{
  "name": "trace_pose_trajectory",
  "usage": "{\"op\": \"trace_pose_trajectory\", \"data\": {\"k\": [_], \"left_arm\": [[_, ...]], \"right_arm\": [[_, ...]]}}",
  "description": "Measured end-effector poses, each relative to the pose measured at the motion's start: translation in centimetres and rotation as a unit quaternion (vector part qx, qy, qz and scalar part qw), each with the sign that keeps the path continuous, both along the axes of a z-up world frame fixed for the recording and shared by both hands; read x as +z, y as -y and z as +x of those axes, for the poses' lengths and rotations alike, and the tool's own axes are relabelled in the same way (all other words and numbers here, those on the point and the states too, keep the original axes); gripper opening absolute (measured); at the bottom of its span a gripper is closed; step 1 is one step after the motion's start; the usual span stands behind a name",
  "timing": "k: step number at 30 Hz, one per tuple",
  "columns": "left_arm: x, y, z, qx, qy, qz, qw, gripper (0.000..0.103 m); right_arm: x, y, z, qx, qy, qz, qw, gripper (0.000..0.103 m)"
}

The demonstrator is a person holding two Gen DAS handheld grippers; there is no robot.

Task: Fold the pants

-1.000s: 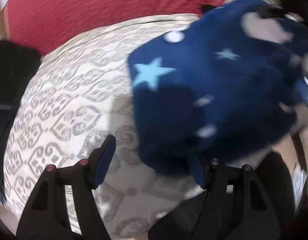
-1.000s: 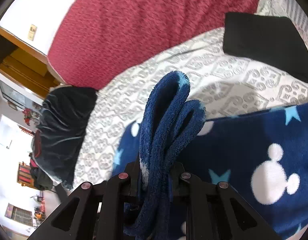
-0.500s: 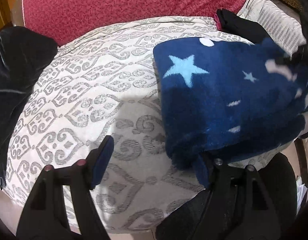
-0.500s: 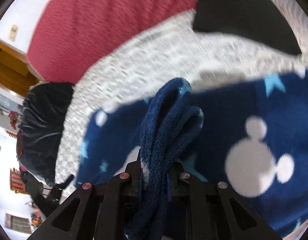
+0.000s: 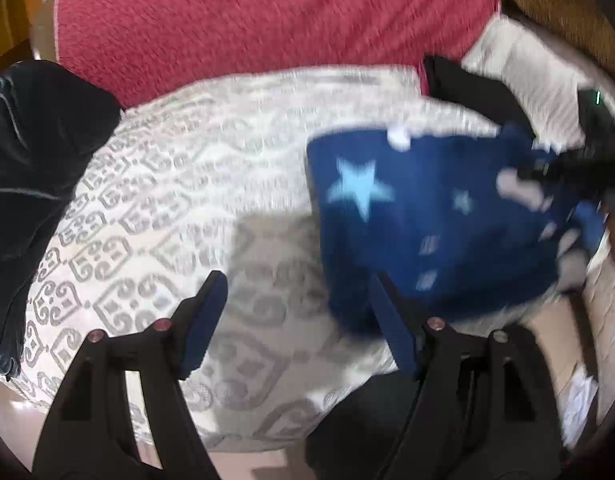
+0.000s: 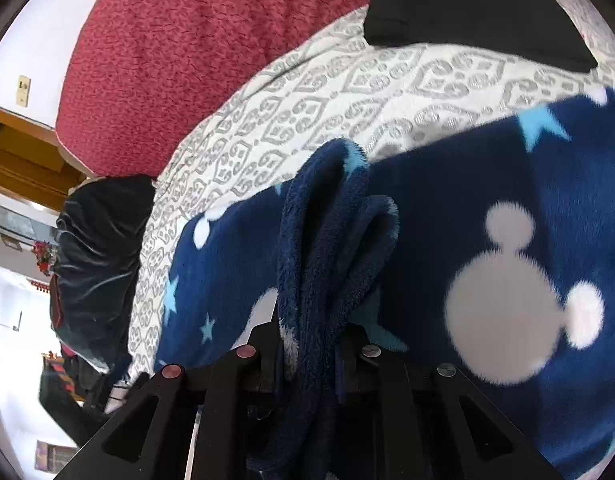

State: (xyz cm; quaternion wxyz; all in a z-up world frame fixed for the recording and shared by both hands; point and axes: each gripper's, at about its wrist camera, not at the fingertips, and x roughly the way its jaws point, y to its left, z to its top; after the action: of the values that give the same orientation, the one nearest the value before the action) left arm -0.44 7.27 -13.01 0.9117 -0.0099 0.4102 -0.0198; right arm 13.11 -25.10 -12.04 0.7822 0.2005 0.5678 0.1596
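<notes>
Pants (image 6: pixel 487 240): navy fleece, printed with pale blue stars and white mouse-head shapes; lying spread on the patterned bedcover (image 6: pixel 327 92), white with grey scroll motifs; in the left wrist view the pants (image 5: pixel 427 216) sit to the right of the frame, somewhat blurred. Right gripper (image 6: pixel 311 344): jaws pressed together on a bunched fold of the pants, the fleece edges rising in two loops above the fingers. Left gripper (image 5: pixel 303 320): jaws spread wide, nothing between them; its right finger lies at the near edge of the pants, contact not certain; its left finger over bare bedcover (image 5: pixel 167 208). Red textured blanket (image 6: pixel 211 40): beyond the bedcover, along the far side. Black folded garment (image 6: pixel 467 12): on the bedcover, apart from the pants. Dark velvety cloth (image 6: pixel 95 264): heaped at the bed's left edge.
</notes>
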Motion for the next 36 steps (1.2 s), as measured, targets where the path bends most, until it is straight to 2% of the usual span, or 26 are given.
{"op": "trace_pose_trajectory", "data": {"k": [2, 4, 7, 10, 11, 14, 16, 18, 21, 24, 25, 27, 33, 35, 36], "left_arm": [[1.2, -0.3, 0.5, 0.002, 0.014, -0.022, 0.9997, 0.075], [1.9, -0.1, 1.5, 0.0, 0.02, -0.033, 0.9993, 0.075], [1.8, 1.7, 3.6, -0.023, 0.02, -0.02, 0.9993, 0.075], [1.3, 4.3, 5.2, -0.056, 0.009, -0.013, 0.9983, 0.075], [1.0, 5.6, 5.6, -0.049, 0.015, -0.008, 0.9987, 0.075], [-0.3, 8.9, 6.5, -0.094, 0.007, 0.01, 0.9955, 0.075], [-2.0, 10.9, 6.9, -0.109, -0.01, 0.043, 0.993, 0.075], [-3.2, 11.9, 7.1, -0.107, -0.021, 0.063, 0.992, 0.075], [-2.7, 12.2, 6.5, -0.104, -0.016, 0.047, 0.9933, 0.074], [-1.6, 12.2, 6.3, -0.11, -0.02, 0.026, 0.9934, 0.074], [-1.1, 12.4, 6.2, -0.113, -0.017, 0.025, 0.9931, 0.074], [-0.5, 13.1, 6.0, -0.122, -0.009, 0.03, 0.992, 0.074], [-0.1, 15.7, 5.4, -0.158, -0.006, 0.041, 0.9866, 0.075], [-0.3, 16.6, 5.3, -0.165, -0.009, 0.042, 0.9854, 0.074], [-0.3, 16.8, 5.3, -0.166, -0.01, 0.042, 0.9851, 0.074]], "right_arm": [[-0.4, 0.0, 0.2, -0.002, -0.004, -0.009, 1.0, 0.021], [-1.5, 0.0, 0.1, -0.005, -0.014, -0.041, 0.999, 0.031], [-1.9, 0.6, -0.6, -0.014, -0.01, -0.033, 0.999, 0.036], [-1.0, 2.1, -1.4, -0.035, -0.001, -0.038, 0.999, 0.042], [-0.6, 2.8, -1.8, -0.044, 0.006, -0.045, 0.998, 0.044], [0.9, 4.8, -3.0, -0.076, 0.022, -0.082, 0.993, 0.047], [1.8, 6.7, -4.4, -0.104, 0.037, -0.113, 0.987, 0.048], [2.3, 9.2, -6.0, -0.141, 0.045, -0.123, 0.981, 0.05], [2.2, 13.0, -8.1, -0.204, 0.045, -0.107, 0.972, 0.054], [1.8, 17.0, -10.2, -0.263, 0.05, -0.05, 0.962, 0.054], [1.7, 18.1, -10.9, -0.283, 0.054, -0.029, 0.957, 0.054], [2.0, 19.8, -12.0, -0.325, 0.061, -0.032, 0.943, 0.054], [1.4, 22.7, -12.6, -0.373, 0.064, -0.021, 0.925, 0.059], [1.2, 23.4, -12.3, -0.372, 0.072, -0.016, 0.925, 0.061], [1.1, 23.6, -11.9, -0.367, 0.076, -0.016, 0.927, 0.066]]}}
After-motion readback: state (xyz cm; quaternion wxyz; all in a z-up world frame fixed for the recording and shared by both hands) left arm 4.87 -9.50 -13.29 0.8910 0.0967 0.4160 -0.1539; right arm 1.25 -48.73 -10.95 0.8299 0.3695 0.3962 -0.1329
